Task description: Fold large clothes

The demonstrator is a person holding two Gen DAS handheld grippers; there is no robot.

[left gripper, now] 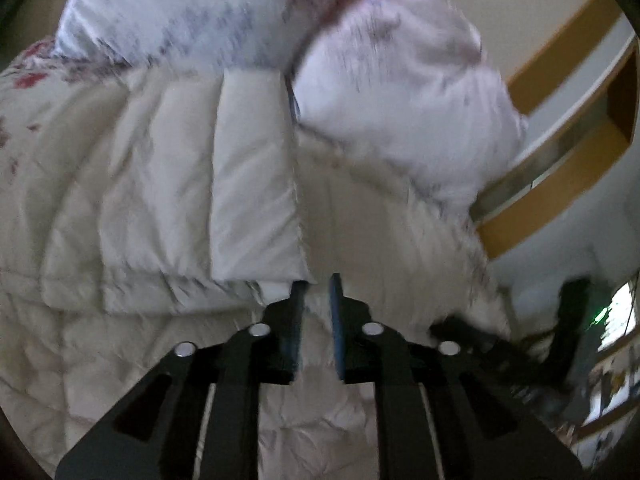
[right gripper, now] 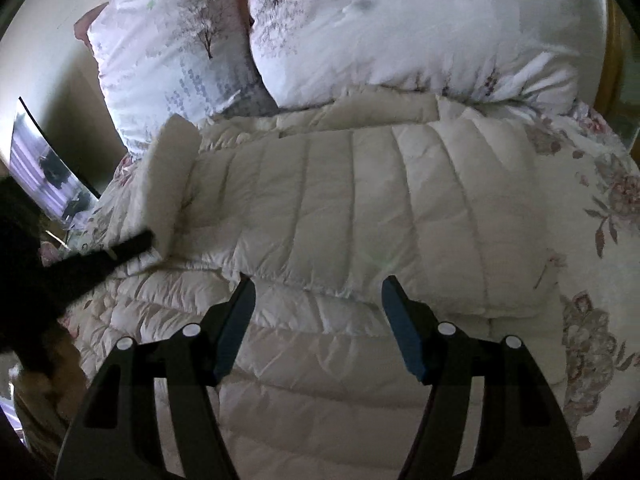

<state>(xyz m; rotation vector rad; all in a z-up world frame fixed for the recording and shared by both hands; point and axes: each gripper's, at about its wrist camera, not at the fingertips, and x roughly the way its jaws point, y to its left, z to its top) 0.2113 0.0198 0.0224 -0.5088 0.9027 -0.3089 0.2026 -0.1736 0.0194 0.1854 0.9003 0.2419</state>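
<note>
Beyond right gripper (right gripper: 318,284), folded jacket (right gripper: 360,208)

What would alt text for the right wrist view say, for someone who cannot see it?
A cream quilted puffer jacket lies folded on a floral bedspread, with two tree-print pillows behind it. The right tongs hang open above its near edge, holding nothing; the dark left tongs reach its cuff at the left.

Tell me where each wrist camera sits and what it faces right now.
Left wrist: on the left gripper, angled down at the cream puffer coat; jaws slightly apart, nothing between them.
Right wrist: on the right gripper, angled down across the coat toward two pillows; jaws wide, empty; the left gripper shows at the coat's left edge.
Shared: coat, pillows, floral bedspread.
</note>
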